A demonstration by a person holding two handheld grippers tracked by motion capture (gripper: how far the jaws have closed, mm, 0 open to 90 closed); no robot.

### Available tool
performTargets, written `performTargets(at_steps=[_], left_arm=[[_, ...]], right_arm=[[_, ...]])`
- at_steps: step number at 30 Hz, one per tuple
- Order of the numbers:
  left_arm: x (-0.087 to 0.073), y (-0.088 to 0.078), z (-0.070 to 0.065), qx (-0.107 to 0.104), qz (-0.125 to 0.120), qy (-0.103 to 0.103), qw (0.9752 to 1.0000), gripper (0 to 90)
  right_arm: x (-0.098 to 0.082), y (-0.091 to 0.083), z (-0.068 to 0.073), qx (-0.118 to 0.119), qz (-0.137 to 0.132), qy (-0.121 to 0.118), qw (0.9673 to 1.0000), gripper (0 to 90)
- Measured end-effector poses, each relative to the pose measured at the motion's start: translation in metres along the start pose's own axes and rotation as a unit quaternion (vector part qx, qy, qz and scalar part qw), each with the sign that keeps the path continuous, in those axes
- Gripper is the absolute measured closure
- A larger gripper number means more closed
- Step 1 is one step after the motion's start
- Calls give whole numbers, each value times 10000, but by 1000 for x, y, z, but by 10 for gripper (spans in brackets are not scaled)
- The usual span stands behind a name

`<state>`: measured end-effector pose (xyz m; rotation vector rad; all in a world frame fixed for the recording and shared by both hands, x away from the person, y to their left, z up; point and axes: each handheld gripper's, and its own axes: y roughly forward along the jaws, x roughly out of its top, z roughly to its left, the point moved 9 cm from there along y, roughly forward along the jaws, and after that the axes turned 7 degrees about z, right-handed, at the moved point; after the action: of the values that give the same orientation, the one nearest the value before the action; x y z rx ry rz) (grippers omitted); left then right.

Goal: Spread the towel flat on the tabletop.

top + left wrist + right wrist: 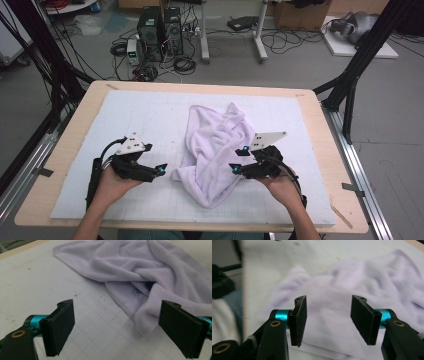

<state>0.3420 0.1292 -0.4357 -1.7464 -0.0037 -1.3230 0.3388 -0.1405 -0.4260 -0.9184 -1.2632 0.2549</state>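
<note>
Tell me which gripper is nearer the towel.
Right. The right gripper hangs over the towel at its right edge; the left gripper sits beside its left corner, apart from it.

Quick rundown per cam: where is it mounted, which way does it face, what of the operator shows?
High view: above the person's side, looking forward and down on the table; both forearms, left gripper and right gripper flank the lilac towel.
Left gripper view: rides the left gripper, low over the mat; jaws open, towel ahead.
Right gripper view: rides the right gripper, jaws apart over the towel.
Shared: all three show the towel on the white mat.
</note>
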Motion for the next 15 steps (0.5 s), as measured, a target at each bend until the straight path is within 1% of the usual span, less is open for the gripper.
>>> performTargets(at_steps=[1, 2, 3, 4, 5, 6, 8, 9, 10, 12, 13, 14, 15], left_arm=[[2, 5, -2, -35, 16, 38, 10000, 152], [3, 10, -4, -90, 30, 75, 9999, 171], [5, 15, -7, -150, 39, 117, 9998, 223], [6, 20, -9, -210, 62, 148, 9997, 223], [7, 27, -12, -273, 96, 192, 9994, 249], [8, 31, -14, -324, 112, 195, 9992, 274], [9, 41, -18, -482, 160, 228, 9984, 318], [9, 47, -19, -535, 178, 260, 9981, 348], [9, 52, -21, -582, 205, 268, 9977, 396], [8, 64, -25, -680, 319, 284, 9968, 405], [7, 71, -28, -715, 428, 325, 9960, 440], [6, 75, -30, -755, 458, 331, 9955, 440], [4, 80, -33, -771, 555, 426, 9946, 457]], right_arm=[[0, 0, 0, 0, 0, 0, 10000, 456], [-4, 4, -7, -97, 47, 36, 9999, 447], [-13, 11, -15, -154, 226, 169, 9995, 444], [-13, 11, -15, -154, 226, 169, 9995, 444], [-17, 14, -20, -217, 246, 186, 9993, 448], [-23, 17, -25, -228, 273, 283, 9990, 448], [-29, 20, -30, -202, 272, 411, 9986, 449], [-32, 21, -32, -189, 265, 450, 9985, 452], [-36, 25, -33, -155, 321, 463, 9983, 461], [-37, 27, -32, -133, 340, 425, 9984, 466], [-41, 33, -32, -97, 421, 411, 9982, 478], [-41, 33, -32, -97, 421, 411, 9982, 478], [-42, 35, -31, -73, 461, 414, 9981, 487]])
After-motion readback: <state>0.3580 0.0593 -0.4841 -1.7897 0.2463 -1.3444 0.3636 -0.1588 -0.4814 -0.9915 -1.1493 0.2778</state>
